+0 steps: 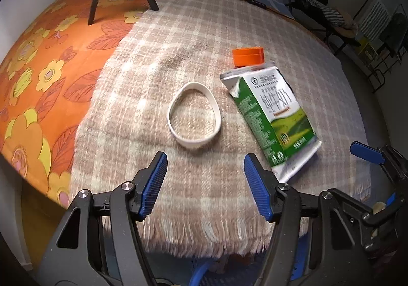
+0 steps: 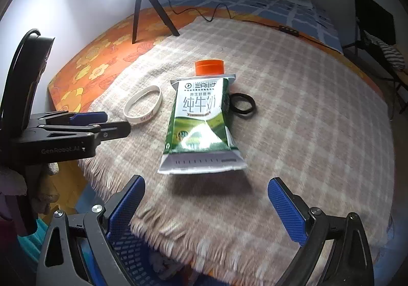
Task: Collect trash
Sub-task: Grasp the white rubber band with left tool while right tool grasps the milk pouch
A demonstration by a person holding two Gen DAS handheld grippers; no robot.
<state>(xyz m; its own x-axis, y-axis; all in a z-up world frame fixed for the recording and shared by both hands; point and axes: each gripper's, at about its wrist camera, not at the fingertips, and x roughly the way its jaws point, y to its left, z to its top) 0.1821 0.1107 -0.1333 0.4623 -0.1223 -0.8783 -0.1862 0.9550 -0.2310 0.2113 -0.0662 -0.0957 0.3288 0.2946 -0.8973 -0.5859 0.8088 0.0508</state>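
beige checked blanket with a fringed edge covers a bed, over an orange flowered sheet. a flattened green and white milk carton lies on the blanket, just ahead of the right gripper, whose blue-padded jaws stand wide apart and hold nothing. an orange cap sits at the carton's far end, a black ring just beside it on the right, and a white wristband on its left. the left gripper is also spread wide and empty, the wristband just ahead between its fingers and the carton near its right finger. a blue basket shows below the blanket's edge.
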